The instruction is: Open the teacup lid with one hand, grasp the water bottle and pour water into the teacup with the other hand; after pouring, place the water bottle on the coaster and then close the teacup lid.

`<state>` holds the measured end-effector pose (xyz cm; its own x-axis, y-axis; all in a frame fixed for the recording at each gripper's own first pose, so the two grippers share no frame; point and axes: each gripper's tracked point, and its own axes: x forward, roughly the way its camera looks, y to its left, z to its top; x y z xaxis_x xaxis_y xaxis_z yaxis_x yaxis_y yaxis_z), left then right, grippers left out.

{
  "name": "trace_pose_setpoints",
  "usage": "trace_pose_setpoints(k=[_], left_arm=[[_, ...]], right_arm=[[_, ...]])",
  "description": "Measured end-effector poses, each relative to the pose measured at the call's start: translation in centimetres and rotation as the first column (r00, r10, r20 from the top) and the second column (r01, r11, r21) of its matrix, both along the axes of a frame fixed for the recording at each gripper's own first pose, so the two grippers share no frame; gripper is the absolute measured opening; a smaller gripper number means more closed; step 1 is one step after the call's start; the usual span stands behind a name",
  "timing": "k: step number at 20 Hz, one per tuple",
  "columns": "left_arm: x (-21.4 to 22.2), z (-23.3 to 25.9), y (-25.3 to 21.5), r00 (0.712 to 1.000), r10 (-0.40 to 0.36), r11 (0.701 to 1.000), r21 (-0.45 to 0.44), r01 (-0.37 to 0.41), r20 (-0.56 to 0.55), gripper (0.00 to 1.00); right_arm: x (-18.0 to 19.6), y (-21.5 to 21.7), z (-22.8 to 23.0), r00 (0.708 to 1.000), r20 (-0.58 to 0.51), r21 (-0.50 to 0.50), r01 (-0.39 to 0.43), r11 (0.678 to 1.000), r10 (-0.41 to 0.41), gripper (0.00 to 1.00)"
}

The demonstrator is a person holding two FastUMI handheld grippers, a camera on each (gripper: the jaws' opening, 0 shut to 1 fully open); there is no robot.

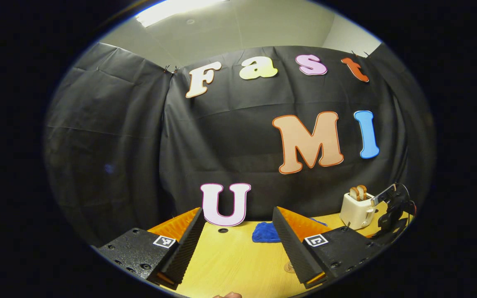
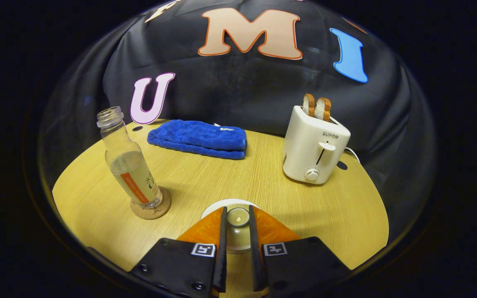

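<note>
The right gripper (image 2: 236, 248) grips the lid (image 2: 237, 217) by its knob; the left gripper (image 1: 238, 244) is wide open, holding nothing. The bottle (image 2: 128, 165) stands on the coaster (image 2: 152, 209).

Both tongs (image 2: 237, 248) have black screwed bodies with square tag markers.

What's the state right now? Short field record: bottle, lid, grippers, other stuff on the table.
bottle: uncapped water bottle, part full, standing on the coaster
lid: knob of the teacup lid sits between the right gripper fingers, which are closed on it
teacup: mostly hidden under the lid
left gripper: left gripper open, holding nothing, above the table
other items: folded blue towel at the back; toaster with two bread slices in its slots
</note>
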<state>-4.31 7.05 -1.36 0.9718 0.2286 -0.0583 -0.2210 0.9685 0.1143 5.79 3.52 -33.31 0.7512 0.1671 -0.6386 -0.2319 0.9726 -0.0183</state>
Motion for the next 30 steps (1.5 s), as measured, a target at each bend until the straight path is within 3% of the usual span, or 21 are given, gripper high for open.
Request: trace_pose_setpoints(k=[7, 19, 24, 30], left_arm=[[0.9, -1.7, -0.9, 0.999, -0.045, 0.999, 0.0, 0.045, -0.018, 0.97], [2.9, -9.8, -5.3, 0.968, -0.237, 0.969, -0.085, 0.23, -0.08, 0.96], [3.0, -14.6, -8.4, 0.929, -0.338, 0.939, -0.118, 0.322, -0.152, 0.97], [3.0, -20.2, -12.0, 0.861, -0.447, 0.894, -0.141, 0.425, -0.242, 0.97]], right_arm=[[0.0, 0.0, 2.6, 1.0, -0.002, 0.053, 0.031, 0.998, -0.031, 0.27], [-2.8, -4.1, 7.7, 0.993, 0.04, 0.045, 0.109, 0.993, -0.11, 0.26], [-4.9, -5.2, 8.7, 0.99, 0.024, 0.041, 0.141, 0.989, -0.142, 0.26], [-6.9, -7.6, 10.7, 0.979, 0.029, 0.041, 0.201, 0.979, -0.203, 0.26]])
